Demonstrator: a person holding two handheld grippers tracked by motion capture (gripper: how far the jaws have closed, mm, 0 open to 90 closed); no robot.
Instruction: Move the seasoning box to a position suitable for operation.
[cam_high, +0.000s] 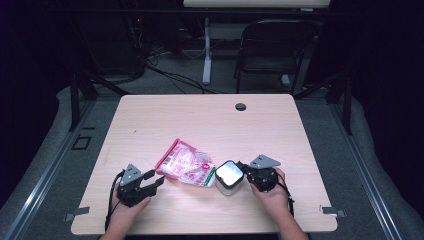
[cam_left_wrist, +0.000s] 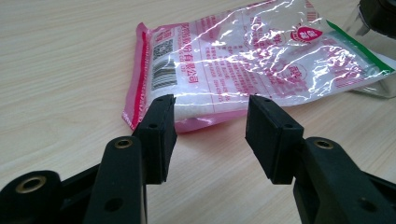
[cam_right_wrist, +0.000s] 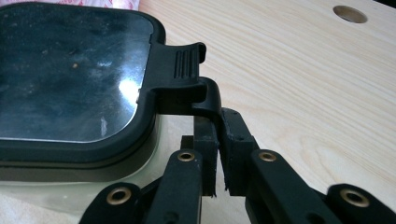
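A pink and clear plastic bag (cam_high: 185, 164) of white contents lies flat near the table's front, its barcode end (cam_left_wrist: 163, 70) towards my left gripper. My left gripper (cam_left_wrist: 210, 126) stands open just short of the bag's near edge, at the front left (cam_high: 154, 177). Right of the bag stands a clear square container (cam_high: 229, 176) with a black-rimmed lid (cam_right_wrist: 70, 70). The lid's black latch (cam_right_wrist: 187, 79) hangs down over the container's side. My right gripper (cam_right_wrist: 218, 140) is shut on the lower end of that latch, right of the container (cam_high: 243, 170).
The light wooden table (cam_high: 210, 120) has a round cable hole (cam_high: 240, 106) at its far middle. A dark folding chair (cam_high: 272, 50) and a desk leg stand behind the table on the grey floor.
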